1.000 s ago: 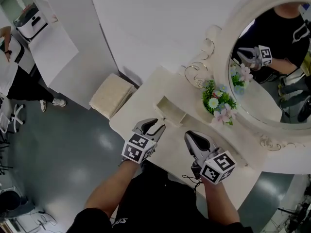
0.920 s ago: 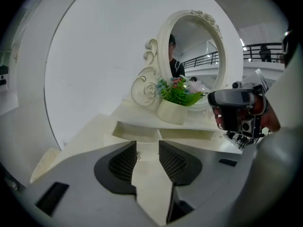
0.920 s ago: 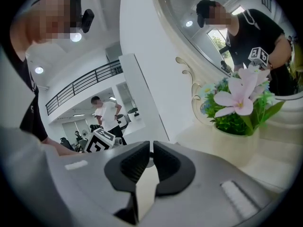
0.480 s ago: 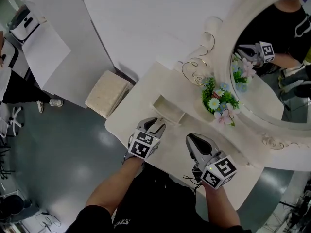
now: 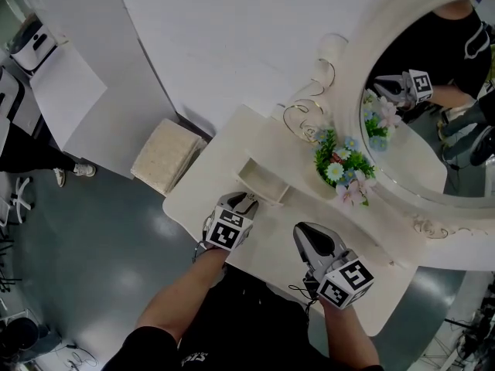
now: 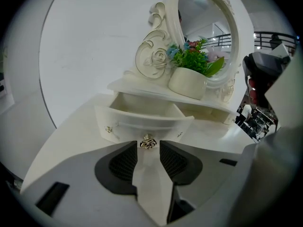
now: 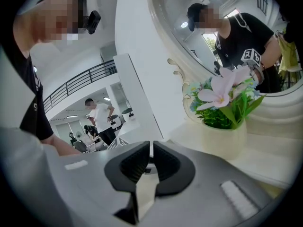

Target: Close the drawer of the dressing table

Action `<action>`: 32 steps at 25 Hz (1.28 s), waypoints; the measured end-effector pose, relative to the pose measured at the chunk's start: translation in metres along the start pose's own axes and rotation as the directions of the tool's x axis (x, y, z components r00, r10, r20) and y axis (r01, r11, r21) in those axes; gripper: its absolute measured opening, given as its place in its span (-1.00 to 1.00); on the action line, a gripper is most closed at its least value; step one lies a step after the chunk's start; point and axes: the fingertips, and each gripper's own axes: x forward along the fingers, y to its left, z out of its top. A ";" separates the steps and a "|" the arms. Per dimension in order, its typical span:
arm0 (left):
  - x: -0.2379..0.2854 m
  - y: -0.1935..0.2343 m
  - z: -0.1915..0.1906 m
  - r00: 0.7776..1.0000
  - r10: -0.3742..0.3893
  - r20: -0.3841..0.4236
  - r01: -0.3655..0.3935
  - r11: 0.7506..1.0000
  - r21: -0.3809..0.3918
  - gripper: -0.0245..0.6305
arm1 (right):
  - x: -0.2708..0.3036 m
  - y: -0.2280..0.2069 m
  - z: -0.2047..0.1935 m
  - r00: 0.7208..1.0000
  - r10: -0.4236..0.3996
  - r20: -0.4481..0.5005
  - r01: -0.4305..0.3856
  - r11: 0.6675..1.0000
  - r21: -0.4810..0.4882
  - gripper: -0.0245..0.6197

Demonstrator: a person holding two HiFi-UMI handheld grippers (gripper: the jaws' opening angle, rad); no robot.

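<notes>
Two tongs hover over the white bench (image 5: 203,178). The left tongs (image 6: 148,148), jaws wide apart and just now opening, point at the pulled-out drawer (image 6: 142,116) below the small shelf. Its rose-shaped metal knob (image 6: 147,143) sits between the tips, and the pads are not pressing it. The right tongs (image 7: 151,151) hang beside them, jaws almost together on nothing. Black-and-white square markers cover the left tongs' cube (image 5: 226,236). A potted bouquet (image 5: 340,165) stands before the oval mirror (image 5: 433,99).

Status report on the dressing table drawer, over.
Left gripper open, jaws just widened, either side of the small metal knob, not gripping. Right gripper shut, empty. Cream drawer pulled out. Nothing seen blocking it.
</notes>
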 end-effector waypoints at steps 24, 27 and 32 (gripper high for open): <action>-0.002 0.001 0.008 1.000 -0.025 -0.013 0.024 0.999 -0.028 -0.63 | -0.016 0.002 0.007 1.000 -0.018 0.016 0.018 1.000 0.000 -0.82; -0.003 0.001 0.010 1.000 -0.021 -0.010 0.021 0.999 -0.031 -0.63 | -0.017 0.002 0.007 1.000 -0.017 0.019 0.017 1.000 0.003 -0.82; -0.003 0.003 0.016 1.000 -0.016 -0.013 0.016 1.000 -0.025 -0.63 | -0.018 0.000 0.007 0.999 -0.024 0.025 0.024 1.000 0.011 -0.82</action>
